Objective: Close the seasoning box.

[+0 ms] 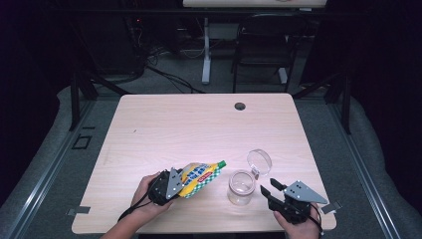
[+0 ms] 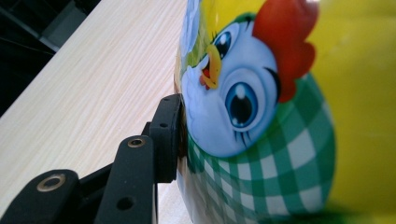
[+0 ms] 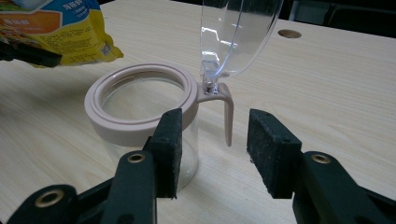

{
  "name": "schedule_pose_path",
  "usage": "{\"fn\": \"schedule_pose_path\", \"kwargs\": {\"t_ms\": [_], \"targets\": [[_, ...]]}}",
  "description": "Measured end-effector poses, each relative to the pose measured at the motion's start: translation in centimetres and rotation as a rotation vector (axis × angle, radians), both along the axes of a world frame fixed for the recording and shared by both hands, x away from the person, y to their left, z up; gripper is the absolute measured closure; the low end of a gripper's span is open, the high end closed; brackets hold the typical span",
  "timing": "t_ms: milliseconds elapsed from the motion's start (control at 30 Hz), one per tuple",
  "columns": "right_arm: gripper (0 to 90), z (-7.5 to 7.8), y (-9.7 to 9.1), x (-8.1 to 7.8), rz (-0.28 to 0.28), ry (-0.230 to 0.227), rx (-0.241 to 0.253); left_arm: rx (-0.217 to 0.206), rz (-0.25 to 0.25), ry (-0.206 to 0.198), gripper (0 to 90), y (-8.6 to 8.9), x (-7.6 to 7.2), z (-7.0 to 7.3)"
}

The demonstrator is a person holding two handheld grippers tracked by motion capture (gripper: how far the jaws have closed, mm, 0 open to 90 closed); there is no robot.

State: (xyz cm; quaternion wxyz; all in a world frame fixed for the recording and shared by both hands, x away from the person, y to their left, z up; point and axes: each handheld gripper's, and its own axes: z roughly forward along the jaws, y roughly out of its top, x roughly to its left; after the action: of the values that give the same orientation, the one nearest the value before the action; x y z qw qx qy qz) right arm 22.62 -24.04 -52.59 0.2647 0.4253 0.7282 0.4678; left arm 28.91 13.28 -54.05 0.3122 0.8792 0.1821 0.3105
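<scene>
Yellow pouch [image 1: 199,178], clamped in the left gripper [image 1: 171,183], tilts at lower centre. Right of it, the empty glass jar [image 1: 241,187] stands, lid [image 1: 259,162] flipped up. The right gripper [image 1: 271,188] is open beside it.

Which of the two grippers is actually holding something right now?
The left gripper: it clamps the yellow and green-checked pouch, held tilted above the table. The right gripper stands open beside the glass jar, gripping nothing.
</scene>
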Motion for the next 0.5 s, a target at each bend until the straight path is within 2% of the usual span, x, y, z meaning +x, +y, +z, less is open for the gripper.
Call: {"fn": "schedule_pose_path", "kwargs": {"t_ms": [167,233,367,500], "targets": [[53.6,0.03,-0.01,-0.05,-0.005,-0.002,0.006,0.046,-0.01,-0.041,59.4,-0.31,-0.17,0.12],[52.7,-0.02,0.09,0.02,0.003,0.006,0.007,0.05,-0.016,-0.052,59.4,-0.4,-0.24,0.2],[52.1,-0.12,0.36,0.0,0.008,-0.003,-0.023,0.073,-0.024,-0.073,59.4,-0.58,-0.34,0.26],[51.9,0.0,0.41,-0.11,0.009,-0.012,-0.017,0.075,-0.024,-0.082,59.4,-0.7,-0.33,0.28]]}}
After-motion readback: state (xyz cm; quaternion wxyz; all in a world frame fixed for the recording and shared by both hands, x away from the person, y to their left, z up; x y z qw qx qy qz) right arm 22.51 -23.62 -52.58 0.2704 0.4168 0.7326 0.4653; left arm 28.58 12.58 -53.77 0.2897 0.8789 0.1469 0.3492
